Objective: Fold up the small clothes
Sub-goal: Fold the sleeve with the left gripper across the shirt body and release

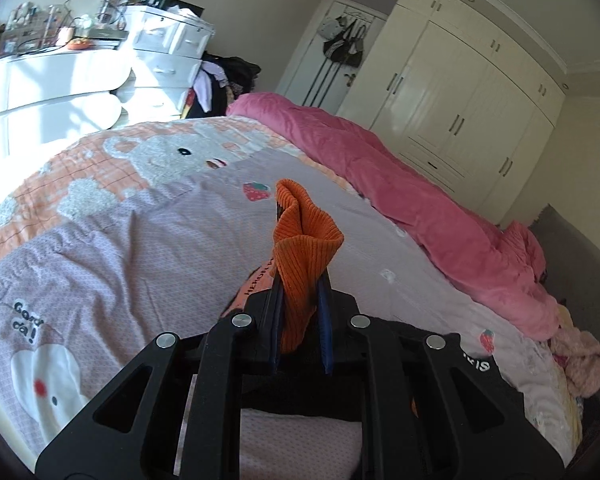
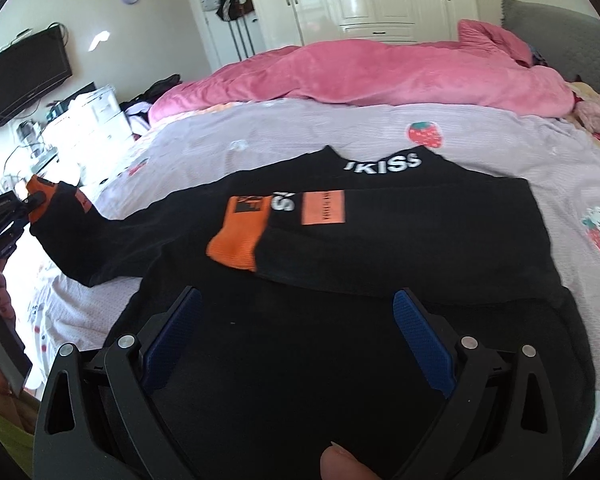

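A small black sweater [image 2: 380, 248] with white lettering and orange patches lies flat on the lilac bedspread [image 2: 300, 128]. Its right sleeve is folded across the chest, orange cuff [image 2: 236, 246] pointing left. My left gripper [image 1: 300, 276] is shut on the other sleeve's orange ribbed cuff [image 1: 304, 252] and holds it lifted; it also shows at the left edge of the right wrist view [image 2: 36, 198], with the black sleeve [image 2: 88, 240] stretched out. My right gripper [image 2: 296, 300] is open and empty, hovering over the sweater's lower part.
A pink duvet [image 2: 360, 76] is bunched along the far side of the bed. White drawers [image 1: 168, 52] and a cluttered dresser stand beyond the bed's foot. White wardrobes [image 1: 460, 100] line the wall. A pink fluffy item [image 1: 584, 364] lies near the headboard.
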Tool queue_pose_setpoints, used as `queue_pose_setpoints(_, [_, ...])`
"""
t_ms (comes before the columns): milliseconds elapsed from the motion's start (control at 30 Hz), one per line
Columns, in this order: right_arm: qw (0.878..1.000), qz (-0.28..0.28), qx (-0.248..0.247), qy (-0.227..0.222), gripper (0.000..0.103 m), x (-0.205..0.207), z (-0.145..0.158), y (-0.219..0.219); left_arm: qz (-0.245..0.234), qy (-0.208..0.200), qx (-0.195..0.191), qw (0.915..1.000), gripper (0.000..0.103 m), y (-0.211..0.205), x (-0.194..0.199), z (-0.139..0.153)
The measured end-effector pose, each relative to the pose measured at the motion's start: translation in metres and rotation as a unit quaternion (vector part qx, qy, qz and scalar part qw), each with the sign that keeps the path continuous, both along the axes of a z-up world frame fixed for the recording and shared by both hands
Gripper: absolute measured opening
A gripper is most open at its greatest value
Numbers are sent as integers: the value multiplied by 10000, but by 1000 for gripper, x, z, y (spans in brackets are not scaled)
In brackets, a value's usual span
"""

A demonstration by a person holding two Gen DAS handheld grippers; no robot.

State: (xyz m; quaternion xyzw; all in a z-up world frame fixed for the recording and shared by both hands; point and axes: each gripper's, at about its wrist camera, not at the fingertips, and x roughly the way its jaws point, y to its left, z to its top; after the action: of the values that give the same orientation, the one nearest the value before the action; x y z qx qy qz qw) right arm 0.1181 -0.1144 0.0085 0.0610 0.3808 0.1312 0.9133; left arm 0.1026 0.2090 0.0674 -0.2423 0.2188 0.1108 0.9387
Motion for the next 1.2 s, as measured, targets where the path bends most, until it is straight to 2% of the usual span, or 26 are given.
queue_pose_setpoints(133, [9998,-210,-44,-10,96,-4,1,-21,-590,2,271,9979,8,-42,6,0])
queue_pose_setpoints(200, [9995,-302,-83,-3,96,-6,0,-30,-922,30,281,9953,8,-62,10,-5])
queue_pose_setpoints(267, [9992,-382,-106,-1,96,-7,0,-37,-1262,92,440,9910,8,-87,13,-10])
queue_pose_setpoints(433, [9978,-656,-94,72,96,-6,-3,-59,-1977,284,527,9784,8,-125,19,-32])
queue_pose_setpoints(667, [9961,-875,-31,82,96,-3,-3,-73,-2654,682,413,9608,9,-145,29,-53])
queue_pose_setpoints(700, [9960,-889,-29,89,96,-3,-3,-74,-2711,669,412,9593,10,-147,28,-53])
queue_pose_setpoints(833, [9956,-935,-22,103,96,-3,-4,-75,-3186,664,246,9452,27,-155,27,-51])
queue_pose_setpoints(900, [9956,-934,-6,116,96,-3,-4,-74,-3295,606,232,9419,29,-157,25,-49])
queue_pose_setpoints(1000, [9964,-835,-12,152,96,-3,-6,-67,-3216,522,242,9451,32,-154,22,-46])
queue_pose_setpoints(1100, [9977,-645,-20,204,96,-2,-8,-51,-2949,533,352,9534,37,-149,25,-44])
queue_pose_setpoints(1200, [9988,-357,109,316,96,0,-12,-30,-2627,620,560,9613,46,-142,27,-43])
